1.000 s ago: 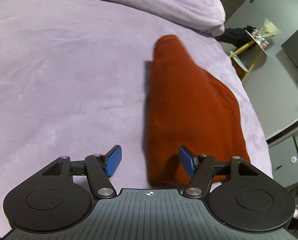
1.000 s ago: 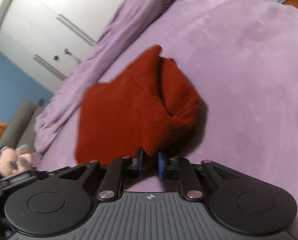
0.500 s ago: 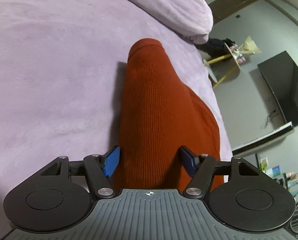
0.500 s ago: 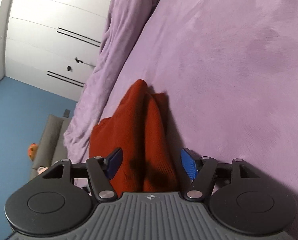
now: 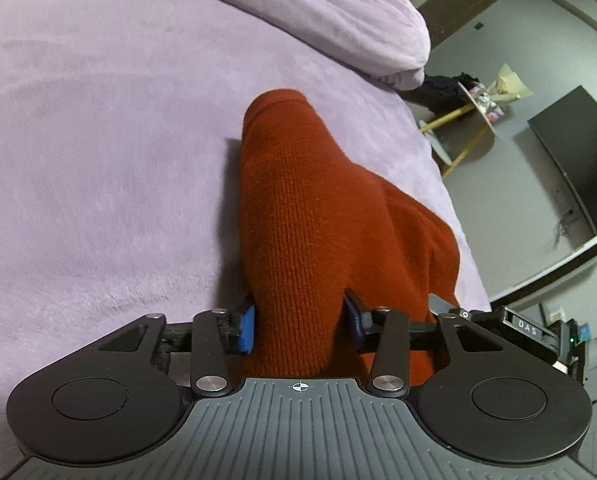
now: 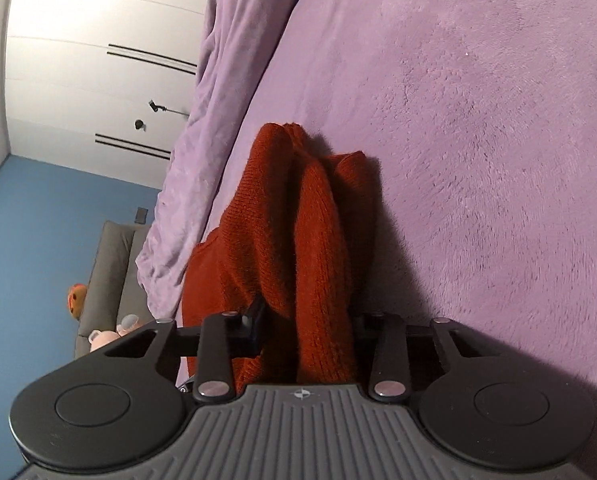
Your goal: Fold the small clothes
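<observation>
- The left hand-held gripper [image 5: 300,326] has a thick roll of the rust-red knitted garment [image 5: 298,216] between its blue pads [image 5: 247,329]. The jaws are closing, and both pads already touch the knit on either side, so it grasps the near end of the cloth.
- In the left wrist view the garment lies on the lilac plush bed cover [image 5: 98,160], near the bed's right edge. A bunched lilac duvet [image 5: 318,12] lies beyond it, and grey floor with a yellow-legged stand [image 5: 462,128] shows past the edge.
- The right hand-held gripper [image 6: 308,330] also has bunched folds of the same garment [image 6: 298,220] running between its jaws. These jaws are closing too; the dark left pad [image 6: 256,320] presses into the knit, while the right pad is hidden behind the cloth. It reads as a grip on the garment.
- As for progress, the garment looks gathered into a narrow, doubled-over bundle with several lengthwise ridges, so some folding appears done. It is not yet a flat, tidy packet; laying it down, smoothing it and a further crosswise fold probably remain.
- The long axis of the bundle runs away from each camera, from the jaws to a rounded far tip resting on the bed. The near end is lifted into the grippers.
</observation>
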`<state>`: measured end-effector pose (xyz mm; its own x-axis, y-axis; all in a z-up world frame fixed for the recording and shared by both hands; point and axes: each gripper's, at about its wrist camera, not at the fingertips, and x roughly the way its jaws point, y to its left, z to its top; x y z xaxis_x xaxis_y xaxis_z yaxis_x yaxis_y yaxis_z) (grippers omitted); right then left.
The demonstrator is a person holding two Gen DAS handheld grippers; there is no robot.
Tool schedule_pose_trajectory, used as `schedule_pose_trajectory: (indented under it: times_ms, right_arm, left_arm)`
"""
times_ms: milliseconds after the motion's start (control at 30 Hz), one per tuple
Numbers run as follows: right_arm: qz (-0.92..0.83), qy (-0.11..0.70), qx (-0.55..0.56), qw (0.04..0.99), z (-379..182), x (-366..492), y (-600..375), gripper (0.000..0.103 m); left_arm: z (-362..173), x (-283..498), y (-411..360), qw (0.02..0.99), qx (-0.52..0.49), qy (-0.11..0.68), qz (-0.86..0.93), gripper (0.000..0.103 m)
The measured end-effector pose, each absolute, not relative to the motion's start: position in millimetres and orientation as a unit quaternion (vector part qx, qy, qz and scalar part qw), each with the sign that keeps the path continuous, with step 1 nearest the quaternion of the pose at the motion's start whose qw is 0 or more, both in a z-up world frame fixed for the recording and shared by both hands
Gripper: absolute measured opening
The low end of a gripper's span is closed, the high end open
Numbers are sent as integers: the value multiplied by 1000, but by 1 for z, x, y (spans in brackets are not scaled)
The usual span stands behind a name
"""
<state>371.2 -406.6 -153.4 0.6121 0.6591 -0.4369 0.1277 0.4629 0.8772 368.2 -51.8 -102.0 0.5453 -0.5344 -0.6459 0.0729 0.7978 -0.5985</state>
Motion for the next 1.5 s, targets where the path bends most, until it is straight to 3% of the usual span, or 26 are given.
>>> schedule_pose_trajectory:
  times_ms: [400,767,900,1100,1200,1333,1500]
  right_arm:
    - [192,408,498,741,-146,360,-377,31]
    - [269,476,466,696,-147,317,-287,31]
    - [223,480,394,751,-120,309,-282,43]
    - [159,423,283,846,-59,311,-275,51]
    - [170,440,270,839,-59,325,-261,49]
    - [150,462,217,847,-66,348,-228,26]
    - [98,474,157,861,-73,368,-199,18]
  left_arm:
    - [-71,349,-38,849,-233,439,-177,40]
    - [-54,275,46,849,-233,460,-119,40]
    - [-61,264,61,847,-212,478,-92,44]
    - [-40,264,53,880,-174,437,-71,47]
    - [-35,272,46,887,-171,424,-65,49]
    - [-37,295,35,889,-184,417,-42,50]
    - [-52,330,24,896,-148,419,2,58]
